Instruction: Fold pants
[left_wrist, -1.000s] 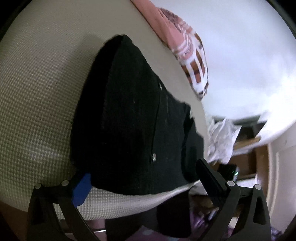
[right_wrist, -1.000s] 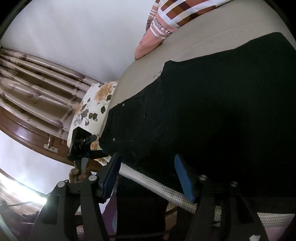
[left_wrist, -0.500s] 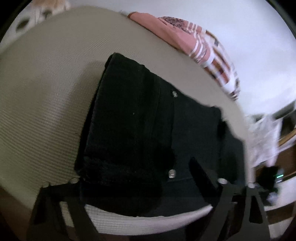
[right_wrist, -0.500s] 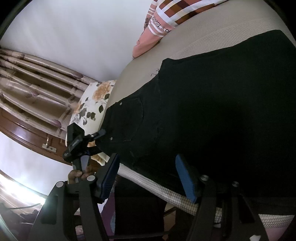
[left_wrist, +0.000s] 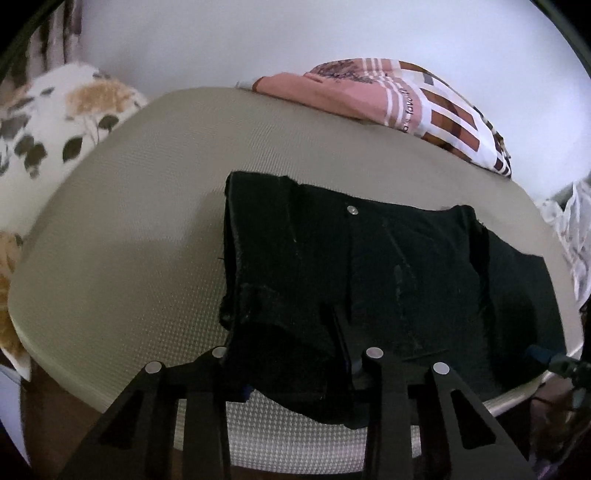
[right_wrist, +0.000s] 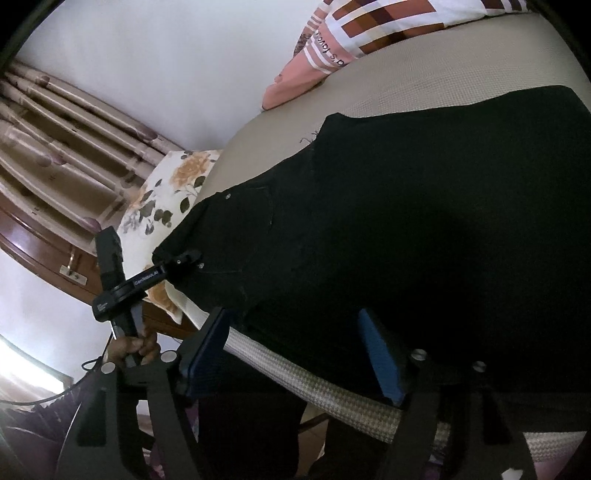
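In my left tool's view, a flowered pillow (left_wrist: 48, 122) sits at the far left edge of the bed (left_wrist: 122, 229). The beige, textured mattress cover runs across most of the frame. My left tool (left_wrist: 291, 354) is low in the middle, its 2 fingers on either side of the near left corner of the black pants (left_wrist: 388, 266), and dark cloth fills the gap between them, so it is pinching that corner. The pants lie folded on the bed near its front edge, with a small metal rivet (left_wrist: 352, 209) showing on top. A pink striped cloth (left_wrist: 399, 99) lies bunched at the back of the bed against the white wall (left_wrist: 258, 37). At the far right edge, a blue tip of my right tool (left_wrist: 546, 356) touches the pants' right end.

In my right tool's view, brown patterned curtains (right_wrist: 62, 140) hang at the left, with the same pillow (right_wrist: 173, 192) beside them. My left tool (right_wrist: 184, 260) reaches in from the left, clamped on the pants' corner. My right tool (right_wrist: 299, 354) is spread wide at the bottom, its blue pads (right_wrist: 380, 358) apart, straddling the bed's front edge (right_wrist: 325, 384) and the pants' hem without closing on it. The pants (right_wrist: 424, 229) cover the right half, and the striped cloth (right_wrist: 369, 33) sits at the top.
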